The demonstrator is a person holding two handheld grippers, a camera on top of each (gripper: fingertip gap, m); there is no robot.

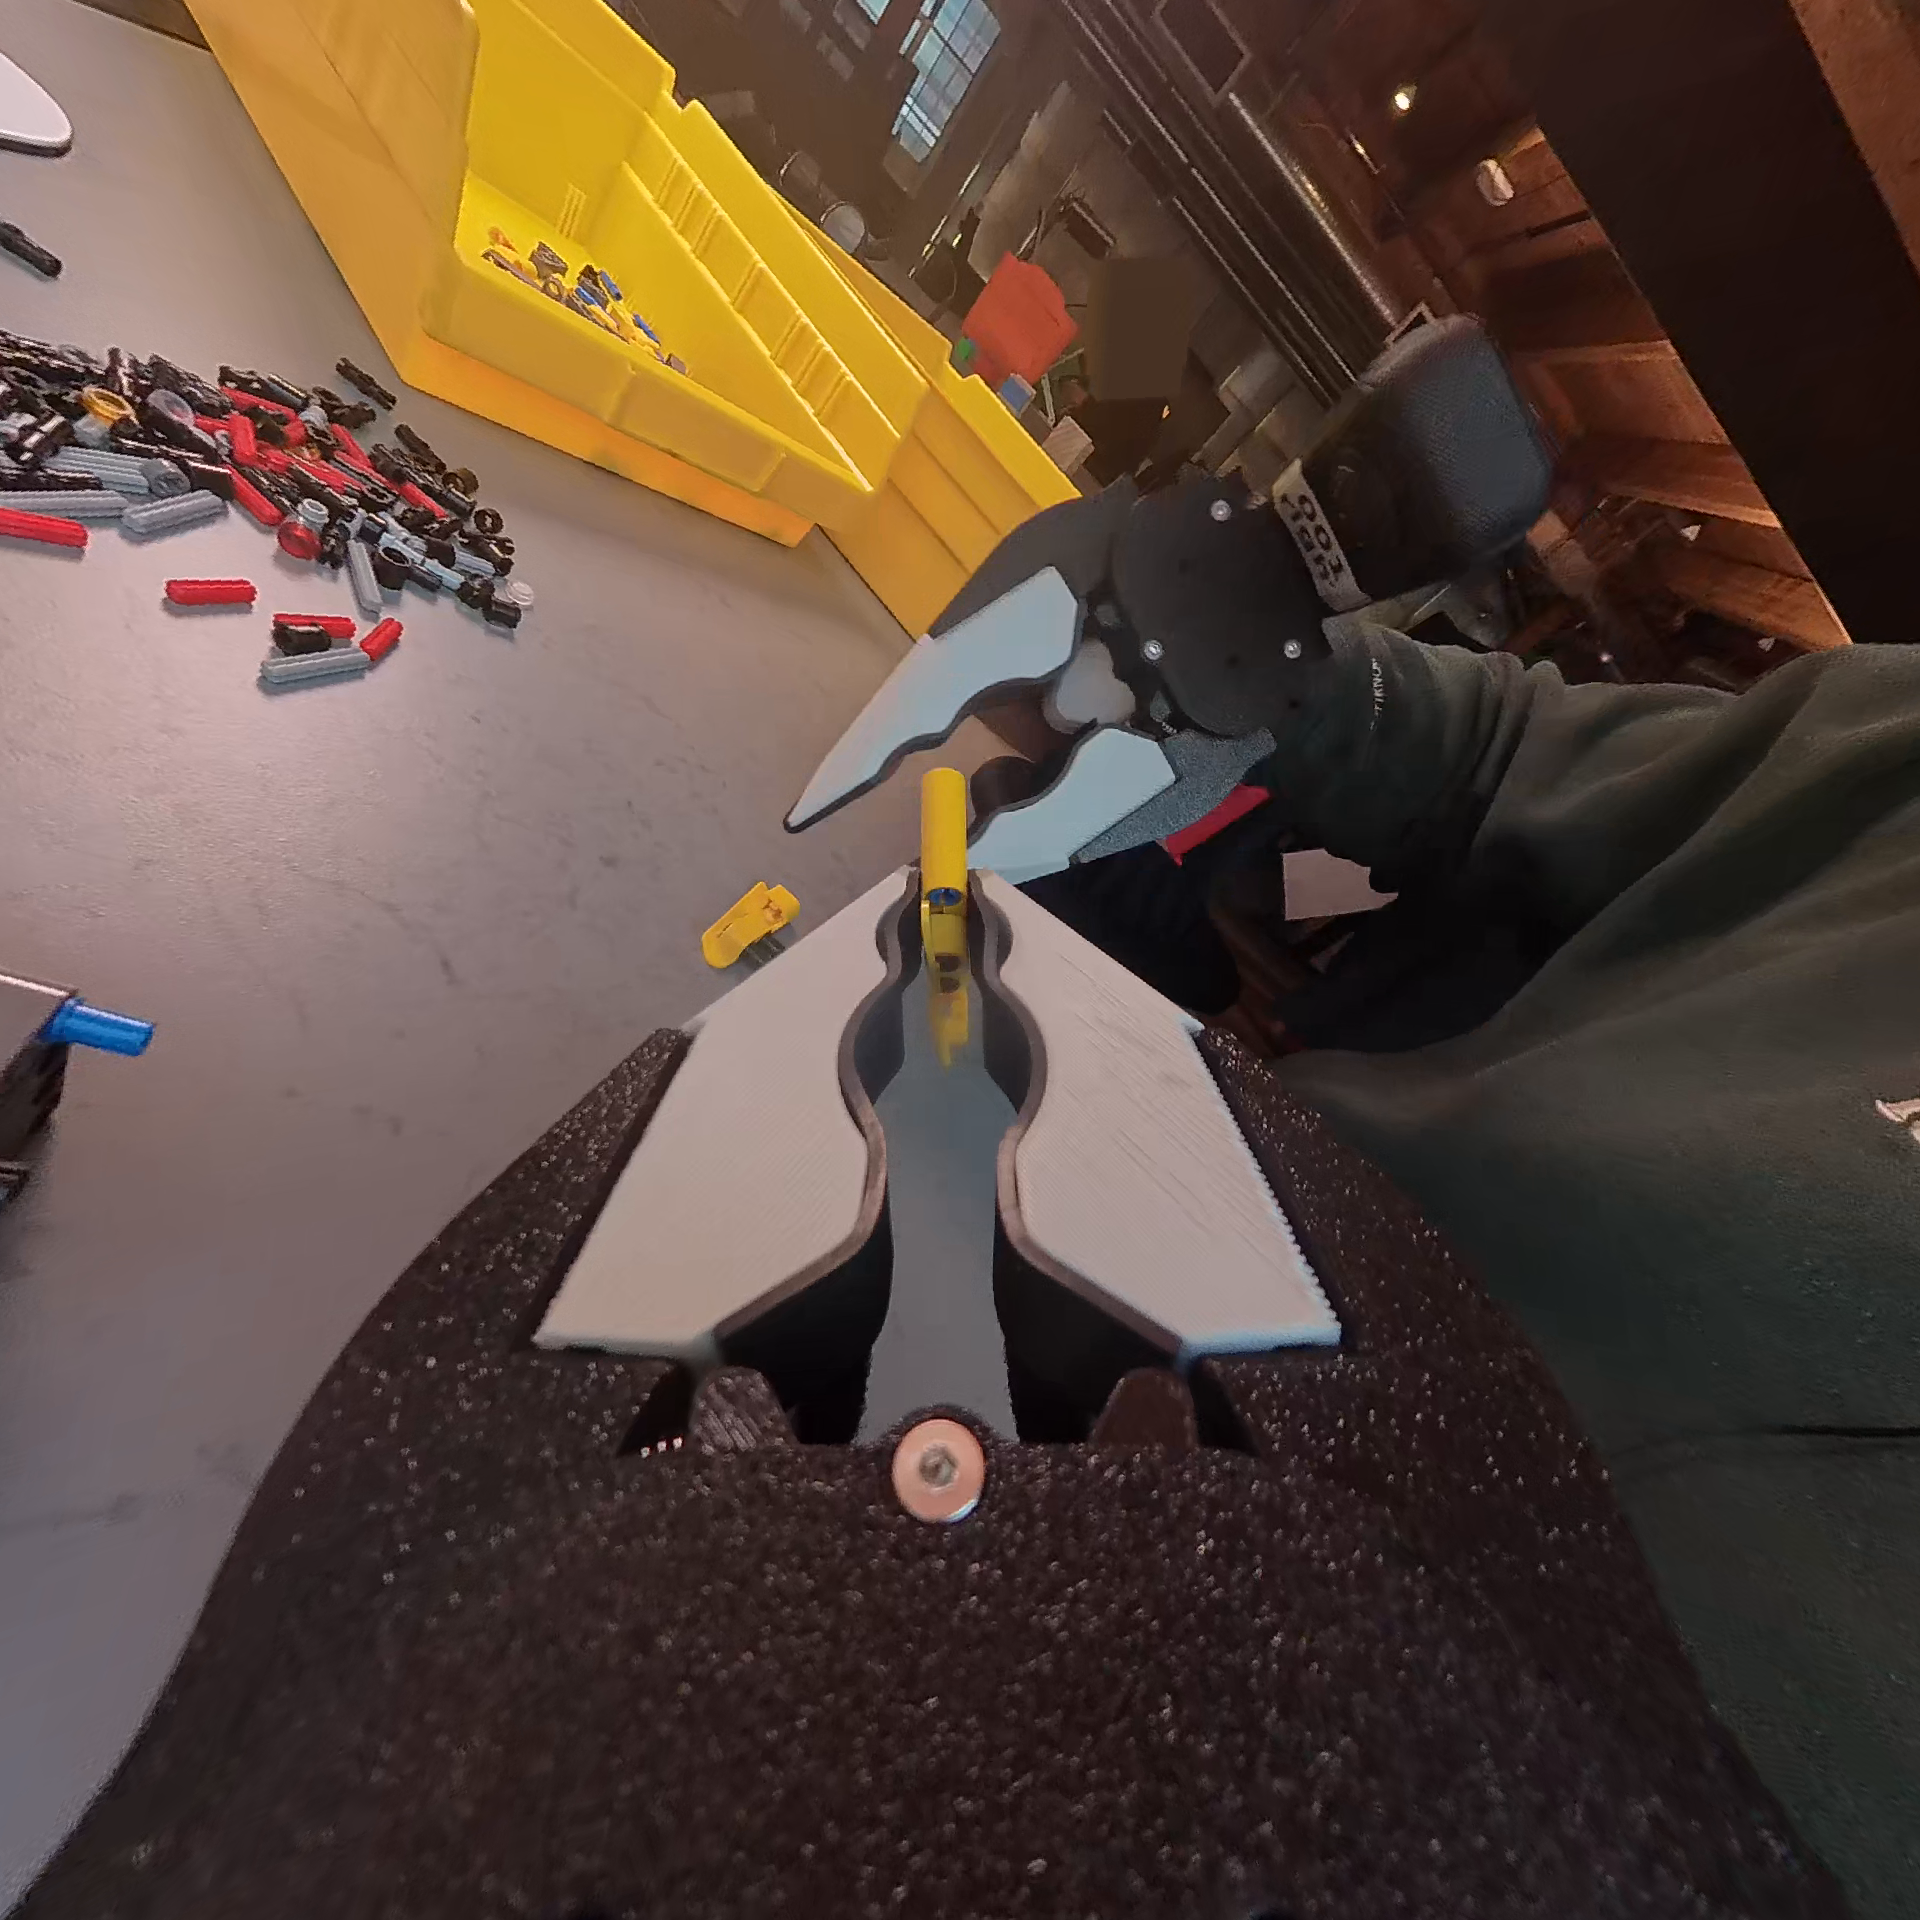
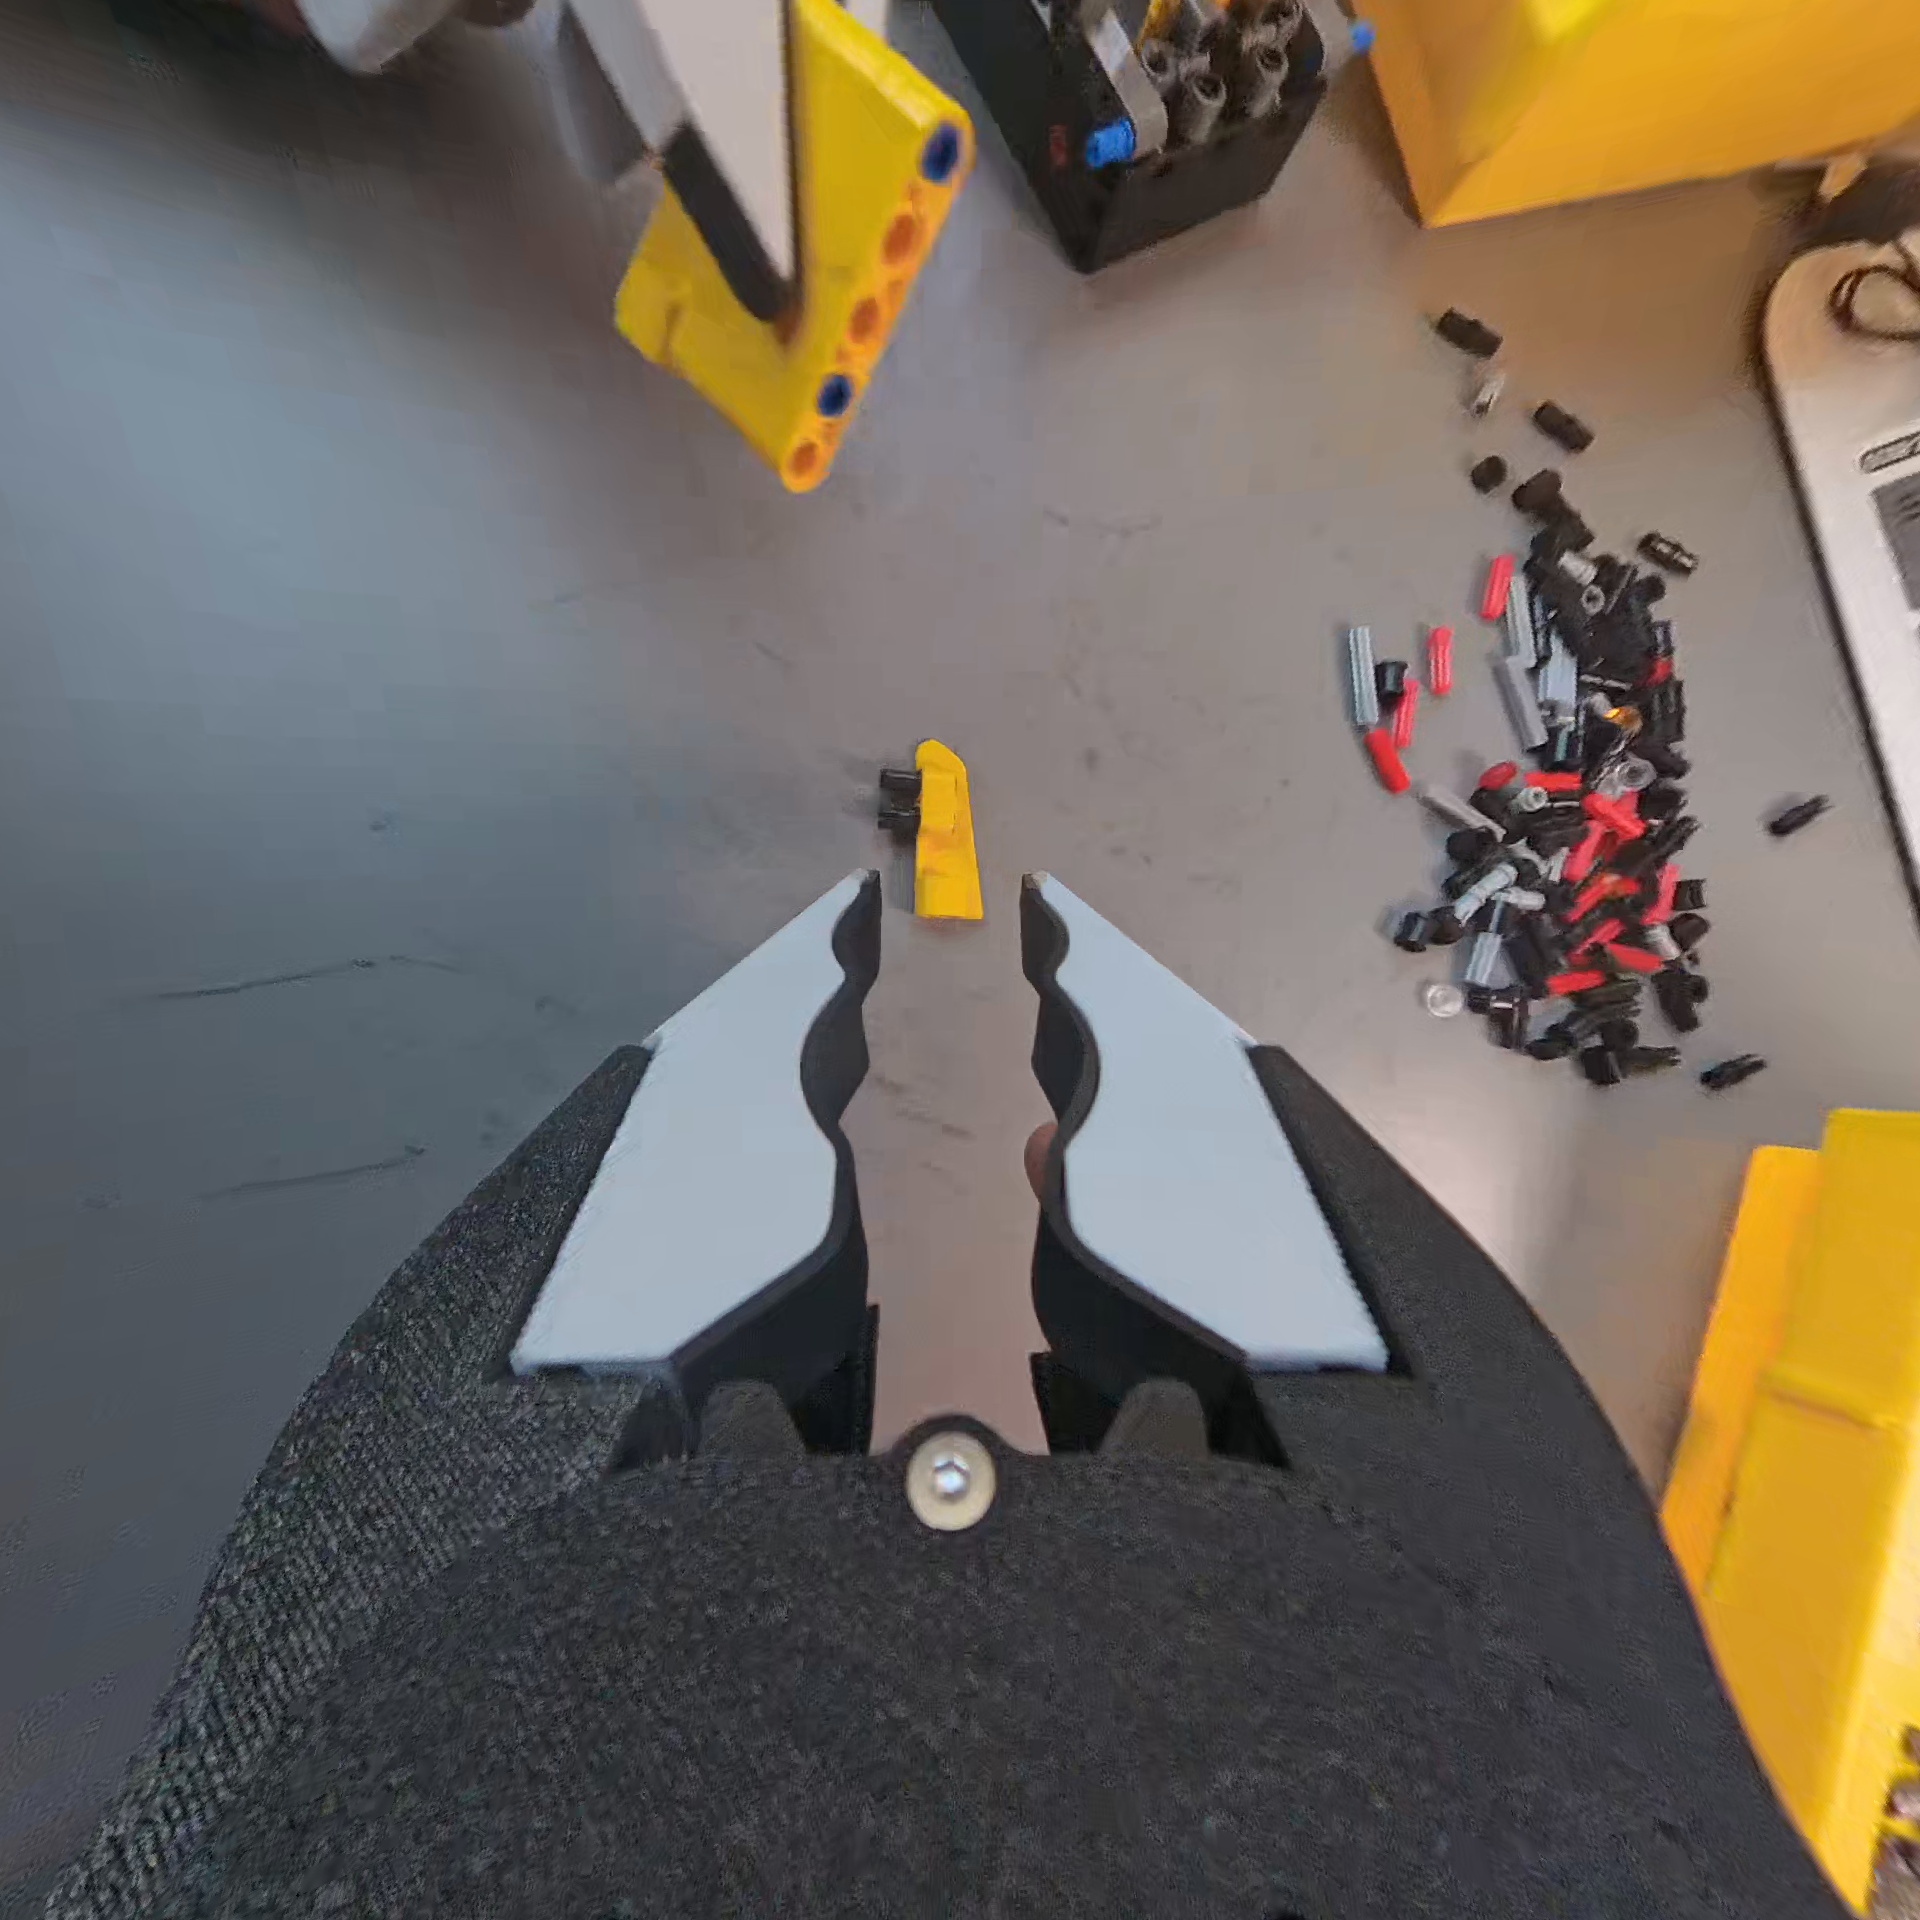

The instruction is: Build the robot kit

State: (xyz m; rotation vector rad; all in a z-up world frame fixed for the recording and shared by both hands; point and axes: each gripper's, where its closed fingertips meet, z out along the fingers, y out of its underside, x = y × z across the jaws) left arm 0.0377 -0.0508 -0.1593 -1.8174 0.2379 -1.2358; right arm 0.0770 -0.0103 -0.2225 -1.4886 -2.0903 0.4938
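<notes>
My left gripper (image 1: 943, 883) is shut on a flat yellow beam with holes and blue pins (image 1: 943, 831), held above the grey table. The right wrist view shows the same beam (image 2: 821, 312) at the top, pinched by a left finger (image 2: 727, 135). My right gripper (image 2: 951, 883) is open and empty, its tips just short of a small yellow piece with black pins (image 2: 945, 831) lying on the table. In the left wrist view the right gripper (image 1: 894, 831) hovers open behind the beam, and the small yellow piece (image 1: 750, 923) lies to the left.
A pile of small black, red and grey parts (image 2: 1558, 831) lies to the right, and shows in the left wrist view (image 1: 260, 468). Yellow bins (image 1: 623, 260) (image 2: 1808, 1455) stand around. A black box with parts (image 2: 1143, 135) stands at the back. A sleeve (image 1: 1558, 883) is at the right. The left gripper's tips are roughly 9 cm from the right gripper's.
</notes>
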